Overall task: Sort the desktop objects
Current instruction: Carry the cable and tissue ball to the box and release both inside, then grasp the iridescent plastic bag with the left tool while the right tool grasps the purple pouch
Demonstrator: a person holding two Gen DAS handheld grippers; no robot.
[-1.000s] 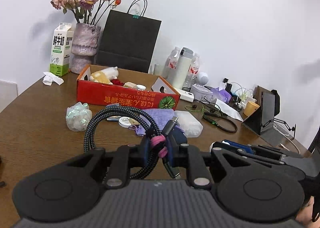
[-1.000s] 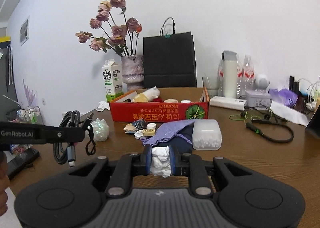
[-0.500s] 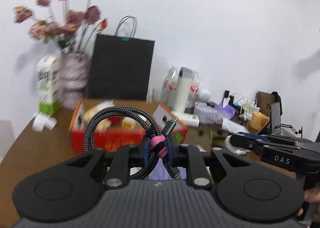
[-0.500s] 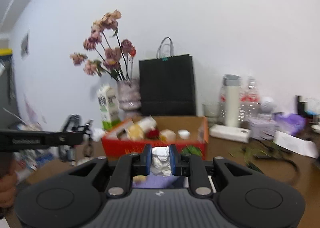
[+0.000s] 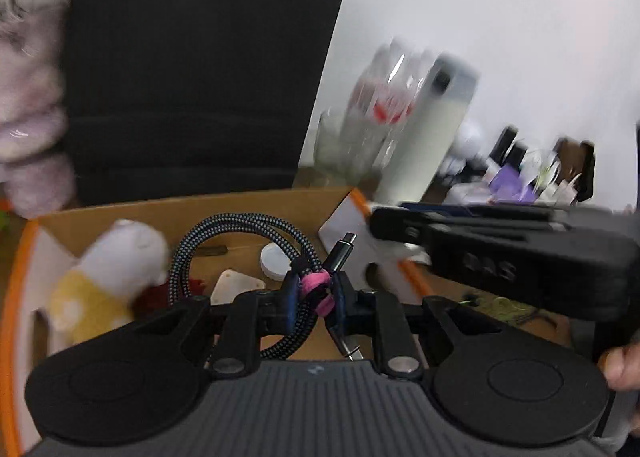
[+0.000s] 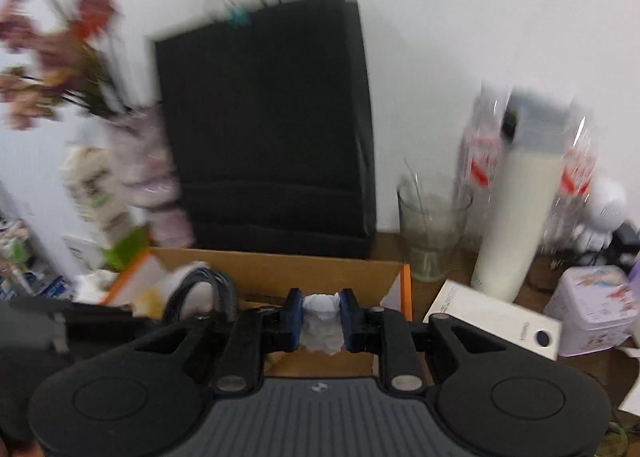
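My left gripper (image 5: pixel 314 291) is shut on a coiled braided cable (image 5: pixel 240 227) at its pink tie, held over the open cardboard box (image 5: pixel 240 203). The box holds a white and yellow plush toy (image 5: pixel 108 273), a white round lid (image 5: pixel 274 261) and a pale flat piece (image 5: pixel 236 283). My right gripper (image 6: pixel 320 315) is shut on a crumpled white paper ball (image 6: pixel 321 323), held above the box's right end (image 6: pixel 320 267). In the left wrist view the right gripper's body (image 5: pixel 500 253) crosses at the right. The cable also shows in the right wrist view (image 6: pixel 200 289).
A black paper bag (image 6: pixel 264 117) stands right behind the box. A pink vase with flowers (image 6: pixel 140 169) and a milk carton (image 6: pixel 96 193) are at its left. A glass (image 6: pixel 432 225), a white bottle (image 6: pixel 516 209), a white flat box (image 6: pixel 492 317) and a tin (image 6: pixel 592 305) stand at the right.
Both grippers have moved forward fast from the table's near side to above the box, each still holding its object. The view is motion-blurred.
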